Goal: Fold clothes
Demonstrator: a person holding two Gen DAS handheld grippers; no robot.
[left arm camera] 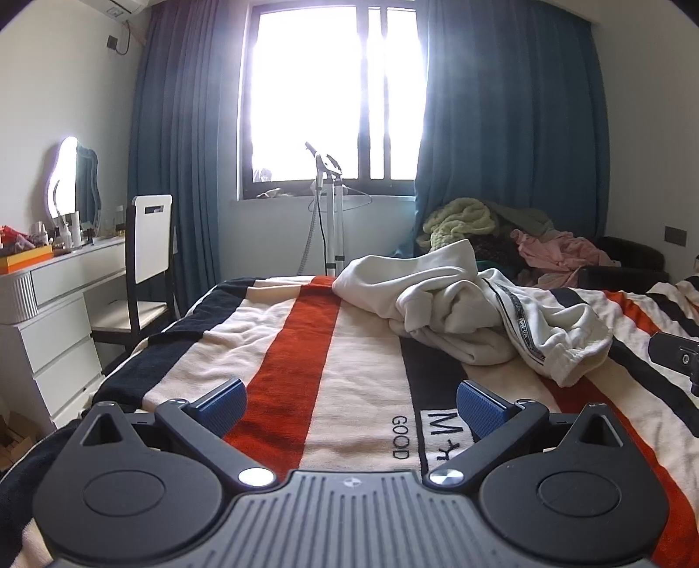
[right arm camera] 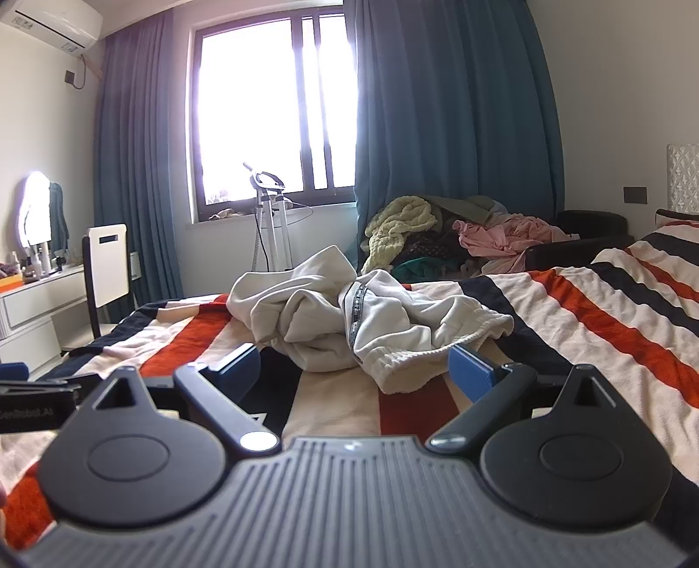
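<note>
Both the left claw (left arm camera: 351,406) and right claw (right arm camera: 356,369) hover level, jaws spread wide, empty.

Bedroom with pale walls; a dark-framed window (left arm camera: 332,91) is strongly backlit and flanked by full-length blue curtains (left arm camera: 511,113). A wall air conditioner (right arm camera: 52,22) is mounted at upper left, above a white dressing table (left arm camera: 57,279) with a lit mirror (left arm camera: 65,174) and a white-backed chair (left arm camera: 150,244). A garment steamer stand (left arm camera: 330,209) stands below the sill, near the bed's striped blanket (left arm camera: 279,349).

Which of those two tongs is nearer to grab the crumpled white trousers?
The right tongs: open, with the white trousers' elastic cuff lying just ahead between them. The left tongs face bare striped blanket.
</note>
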